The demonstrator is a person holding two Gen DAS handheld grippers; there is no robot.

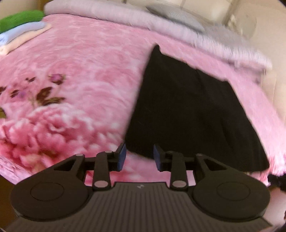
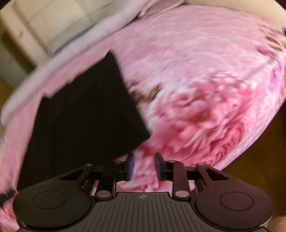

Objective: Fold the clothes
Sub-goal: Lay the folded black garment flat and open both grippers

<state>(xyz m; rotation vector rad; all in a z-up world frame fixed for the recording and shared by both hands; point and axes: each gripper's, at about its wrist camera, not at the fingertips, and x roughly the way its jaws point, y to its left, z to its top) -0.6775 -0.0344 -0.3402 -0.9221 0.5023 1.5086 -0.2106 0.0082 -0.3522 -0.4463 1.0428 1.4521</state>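
Note:
A black garment (image 1: 187, 114) lies folded flat on the pink floral blanket (image 1: 80, 80). In the left wrist view my left gripper (image 1: 140, 153) is open and empty, just in front of the garment's near left corner. In the right wrist view the same black garment (image 2: 85, 116) lies to the left. My right gripper (image 2: 143, 164) is open and empty over the blanket (image 2: 196, 89), just right of the garment's near right corner. Both views are blurred by motion.
A stack of folded clothes (image 1: 19, 32), green, pale blue and cream, sits at the far left of the bed. A rolled lilac quilt (image 1: 143, 21) and a grey pillow (image 1: 177, 16) lie along the far edge. The bed's edge drops to the floor (image 2: 259, 160) at the right.

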